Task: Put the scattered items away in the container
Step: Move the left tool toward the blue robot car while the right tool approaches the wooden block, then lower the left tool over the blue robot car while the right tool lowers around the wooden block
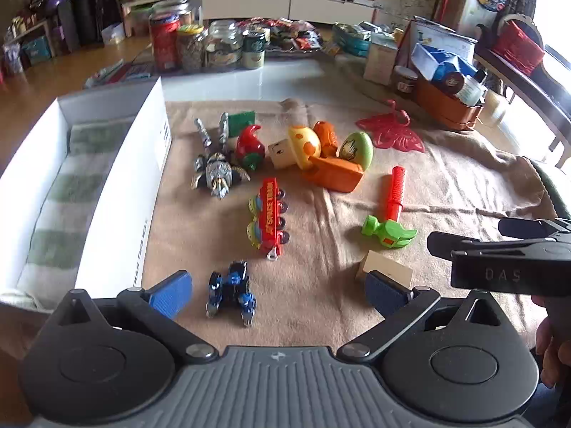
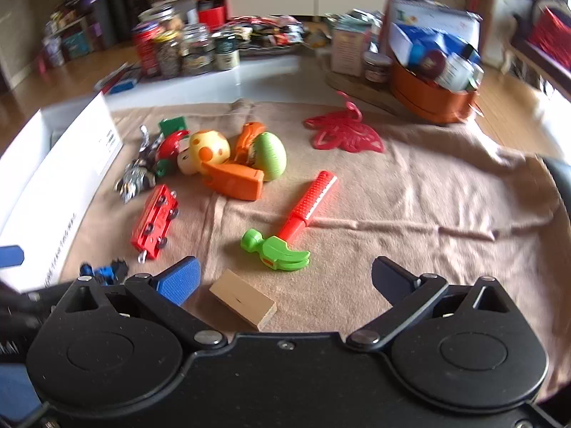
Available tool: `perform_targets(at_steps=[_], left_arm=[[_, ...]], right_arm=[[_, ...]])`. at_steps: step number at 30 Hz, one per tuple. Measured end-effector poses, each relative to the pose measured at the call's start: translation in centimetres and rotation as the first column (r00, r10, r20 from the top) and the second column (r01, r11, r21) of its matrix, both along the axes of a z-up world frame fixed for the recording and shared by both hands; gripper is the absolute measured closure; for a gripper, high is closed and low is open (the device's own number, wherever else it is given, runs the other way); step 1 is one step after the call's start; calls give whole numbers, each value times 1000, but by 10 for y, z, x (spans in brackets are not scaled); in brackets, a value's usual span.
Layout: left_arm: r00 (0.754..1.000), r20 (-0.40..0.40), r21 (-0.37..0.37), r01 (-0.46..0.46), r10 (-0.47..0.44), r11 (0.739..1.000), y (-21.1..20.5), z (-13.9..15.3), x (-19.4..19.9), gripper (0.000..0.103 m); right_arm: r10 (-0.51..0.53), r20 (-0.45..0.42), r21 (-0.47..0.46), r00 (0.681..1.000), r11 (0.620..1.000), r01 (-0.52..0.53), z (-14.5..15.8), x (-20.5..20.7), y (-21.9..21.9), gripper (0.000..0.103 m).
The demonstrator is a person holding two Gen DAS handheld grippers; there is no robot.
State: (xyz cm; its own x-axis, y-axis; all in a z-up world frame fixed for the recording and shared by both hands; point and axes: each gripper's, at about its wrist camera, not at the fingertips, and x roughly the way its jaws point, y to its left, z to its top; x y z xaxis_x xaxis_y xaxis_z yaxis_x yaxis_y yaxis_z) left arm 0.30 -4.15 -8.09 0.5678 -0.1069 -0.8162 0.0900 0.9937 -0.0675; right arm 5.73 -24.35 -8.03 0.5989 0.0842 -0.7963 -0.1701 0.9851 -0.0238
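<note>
Toys lie scattered on a tan cloth [image 1: 446, 192]. A white box [image 1: 117, 178] with a striped towel inside stands at the left. My left gripper [image 1: 278, 294] is open above a blue toy car [image 1: 232, 294]. A wooden block [image 1: 389, 267] lies by its right finger. My right gripper [image 2: 285, 281] is open too, with the wooden block [image 2: 242, 299] between its fingers near the left one. Just beyond lies a toy hammer [image 2: 289, 224], green-headed with a red handle. Farther off are a red toy train [image 1: 269, 217], a silver robot [image 1: 216, 171] and an orange toy [image 1: 332, 174].
A red butterfly-shaped piece [image 1: 392, 132] lies at the cloth's far right. Jars [image 1: 200, 46] line the table's back, and an orange basket [image 1: 446, 103] of packets stands at the back right. A person's hand [image 1: 553, 342] shows at the right edge.
</note>
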Motion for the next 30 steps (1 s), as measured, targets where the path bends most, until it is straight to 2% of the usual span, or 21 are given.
perform_targets(at_steps=[3, 7, 13, 15, 16, 19, 24, 26, 30], left_arm=[[1000, 10, 31, -9, 9, 999, 5, -10, -3, 0], [999, 36, -16, 11, -10, 1000, 12, -22, -9, 0], [993, 105, 81, 52, -60, 995, 9, -45, -11, 1], [989, 122, 102, 68, -80, 993, 9, -53, -12, 1], [989, 123, 108, 74, -88, 991, 9, -57, -11, 1], [990, 104, 113, 78, -90, 991, 11, -67, -4, 1], [998, 23, 56, 61, -62, 997, 19, -80, 10, 1], [998, 7, 57, 63, -64, 996, 19, -82, 13, 1], [997, -20, 54, 72, -71, 996, 15, -86, 17, 1]], right_arm=[[82, -8, -23, 997, 996, -82, -6, -1, 4, 17], [207, -7, -46, 978, 977, -207, -15, -1, 10, 18], [376, 1, -105, 927, 922, -374, -24, 2, 21, 18], [384, 1, -80, 923, 920, -383, -27, 3, 20, 23], [387, -2, -61, 922, 920, -386, -30, 3, 19, 29], [403, -24, -37, 915, 914, -404, -34, 7, 19, 31], [450, -19, -34, 893, 892, -450, -36, 8, 27, 31], [471, -13, -24, 882, 882, -472, -35, 9, 32, 31], [487, -33, -54, 873, 871, -488, -40, 12, 40, 31]])
